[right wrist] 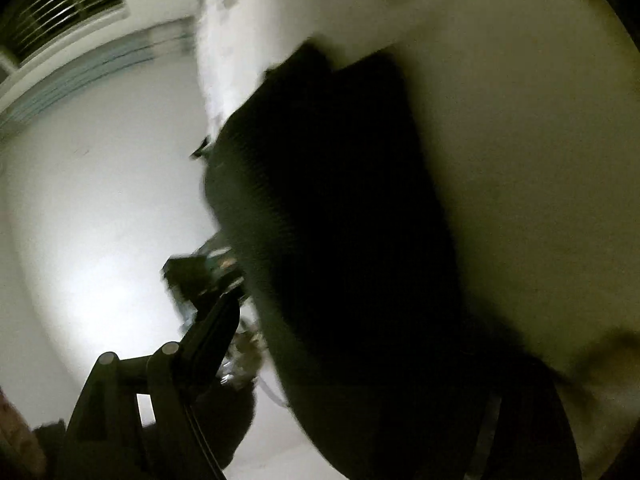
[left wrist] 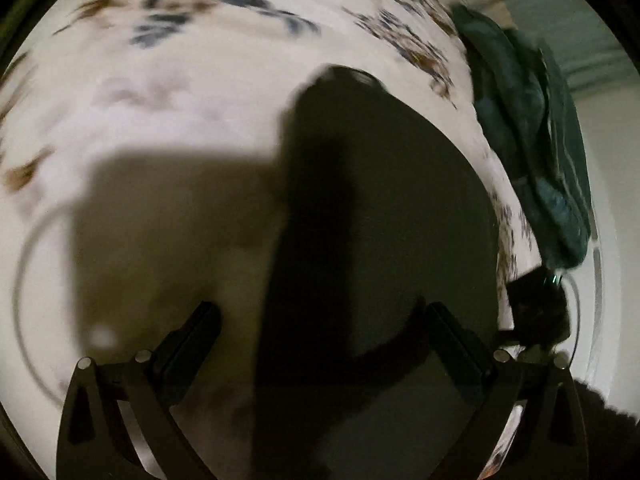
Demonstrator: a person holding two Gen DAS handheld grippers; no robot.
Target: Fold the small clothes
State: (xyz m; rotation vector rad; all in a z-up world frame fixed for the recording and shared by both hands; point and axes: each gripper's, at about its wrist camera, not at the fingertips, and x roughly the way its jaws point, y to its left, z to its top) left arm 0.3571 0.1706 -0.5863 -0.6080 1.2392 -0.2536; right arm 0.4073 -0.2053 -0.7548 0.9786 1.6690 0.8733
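My left tongs [left wrist: 320, 320] are spread wide, both fingers [left wrist: 192, 340] apart with nothing between them, low over the white floral-print bed sheet [left wrist: 180, 100]. Right in front of them lies the black knitted garment [left wrist: 360, 220], a long dark strip running away toward the far part of the bed, near its right edge. A dark teal cloth [left wrist: 532, 152] hangs bunched over that right edge.

Over to my right tongs [right wrist: 256, 344]: one finger [right wrist: 212, 340] shows, the other is buried behind the black garment [right wrist: 340, 220], so I can't tell whether they're clamped. Everything's blurred. To do this fold well, I'd take a near corner with the left, keep both ends level, and lay the cloth flat before releasing.
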